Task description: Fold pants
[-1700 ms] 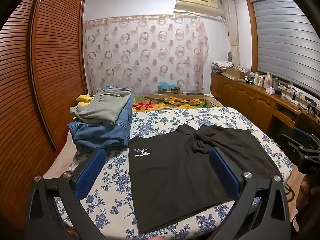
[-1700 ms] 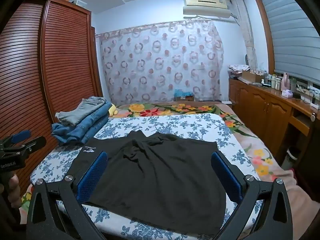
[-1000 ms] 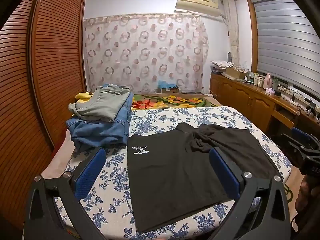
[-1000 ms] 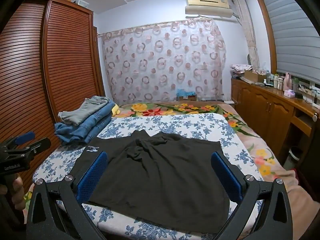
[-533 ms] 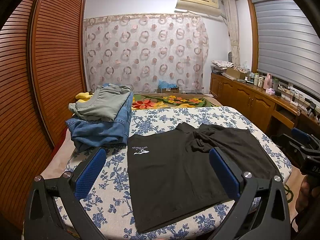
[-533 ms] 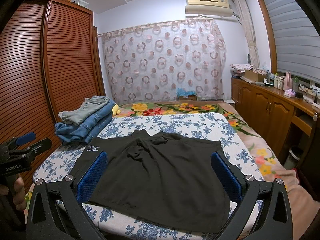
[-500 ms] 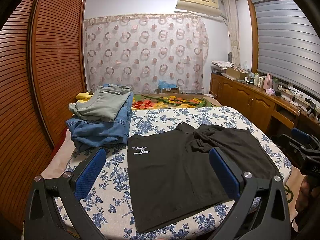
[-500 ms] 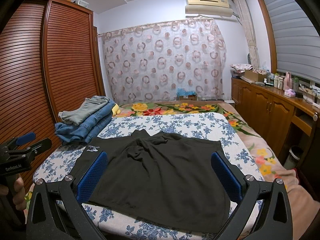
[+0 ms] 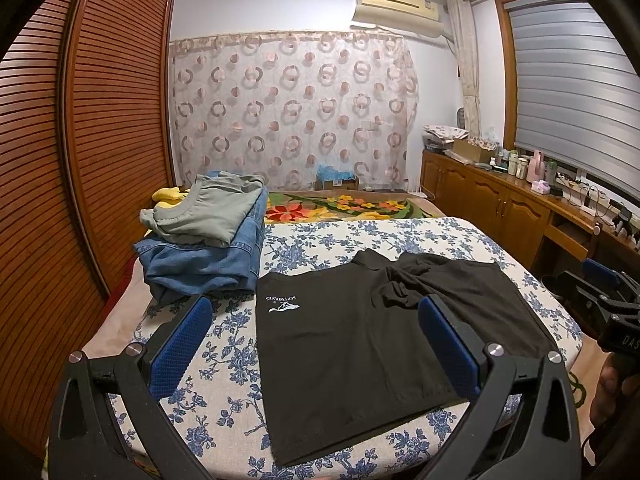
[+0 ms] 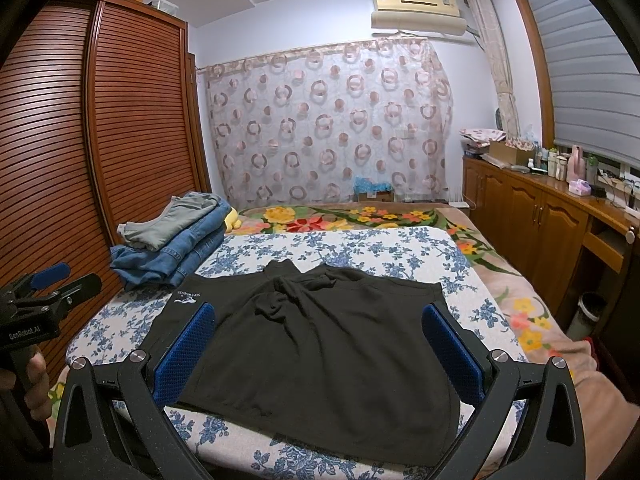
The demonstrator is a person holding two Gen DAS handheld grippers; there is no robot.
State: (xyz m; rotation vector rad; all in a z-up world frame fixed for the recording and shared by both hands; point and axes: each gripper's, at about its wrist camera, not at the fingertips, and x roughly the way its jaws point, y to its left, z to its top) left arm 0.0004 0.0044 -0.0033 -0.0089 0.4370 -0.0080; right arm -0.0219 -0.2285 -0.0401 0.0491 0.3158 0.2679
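Note:
Black pants [image 9: 360, 340] with a small white logo lie spread flat on the blue-flowered bed sheet [image 9: 224, 364], their crotch area bunched toward the far side; they also show in the right wrist view [image 10: 320, 344]. My left gripper [image 9: 316, 340] is open and empty, held above the near edge of the bed over the pants' left part. My right gripper [image 10: 320, 344] is open and empty, held above the pants' right part. Each gripper shows at the edge of the other's view: the right one [image 9: 600, 296], the left one [image 10: 48, 284].
A stack of folded jeans with grey pants on top [image 9: 204, 240] sits at the bed's far left, next to the slatted wooden wardrobe [image 9: 60, 160]. A wooden cabinet with bottles [image 9: 520, 200] runs along the right wall. A floral blanket [image 9: 340, 206] covers the bed's far end.
Both grippers have drifted slightly back and up from the bed; the view is almost the same. The pants have not moved.

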